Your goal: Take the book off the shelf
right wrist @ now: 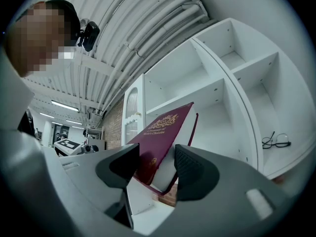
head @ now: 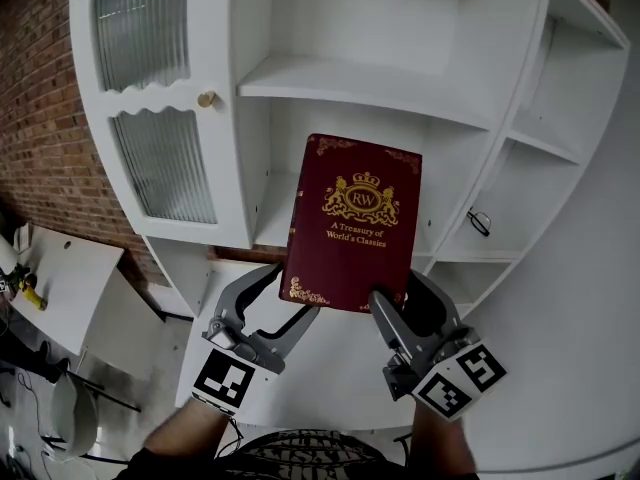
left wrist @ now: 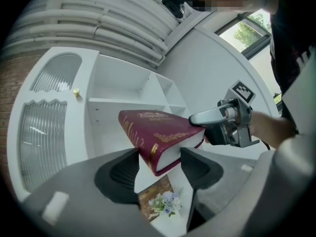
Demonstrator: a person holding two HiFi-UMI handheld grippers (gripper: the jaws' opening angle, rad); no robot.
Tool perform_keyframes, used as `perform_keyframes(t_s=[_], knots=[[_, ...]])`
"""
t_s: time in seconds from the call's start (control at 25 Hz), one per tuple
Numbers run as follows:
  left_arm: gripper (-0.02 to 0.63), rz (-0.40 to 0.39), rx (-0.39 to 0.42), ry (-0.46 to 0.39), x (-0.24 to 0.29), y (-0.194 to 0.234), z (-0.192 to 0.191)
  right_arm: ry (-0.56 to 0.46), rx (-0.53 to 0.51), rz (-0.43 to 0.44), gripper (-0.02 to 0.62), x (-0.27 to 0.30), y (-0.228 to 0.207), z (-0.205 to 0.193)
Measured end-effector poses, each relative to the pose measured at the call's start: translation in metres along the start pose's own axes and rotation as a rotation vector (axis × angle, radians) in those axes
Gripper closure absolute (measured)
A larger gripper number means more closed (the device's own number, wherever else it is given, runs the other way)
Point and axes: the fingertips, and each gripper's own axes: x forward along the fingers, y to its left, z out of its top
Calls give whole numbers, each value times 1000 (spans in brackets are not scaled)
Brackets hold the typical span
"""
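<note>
A dark red hardback book (head: 355,223) with gold lettering is held upright in the air in front of the white shelf unit (head: 350,83), clear of its boards. My left gripper (head: 300,313) is shut on the book's lower left corner. My right gripper (head: 385,310) is shut on its lower right corner. In the left gripper view the book (left wrist: 158,132) lies between the jaws, with the right gripper (left wrist: 229,122) clamped on its far edge. In the right gripper view the book (right wrist: 160,137) stands tilted between the two dark pads.
The shelf unit has a ribbed glass door (head: 160,158) with a brass knob (head: 206,99) at the left. A pair of eyeglasses (head: 479,222) lies in a right-hand compartment. A brick wall (head: 40,118) and a white table (head: 60,278) are at the far left.
</note>
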Motion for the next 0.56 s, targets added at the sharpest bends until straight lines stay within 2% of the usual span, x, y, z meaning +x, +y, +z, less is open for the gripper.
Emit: perform_keyframes(t_s=[0.56], knots=[[331, -43, -5, -15, -21, 0, 1, -5, -12, -52, 362, -6, 25, -3]])
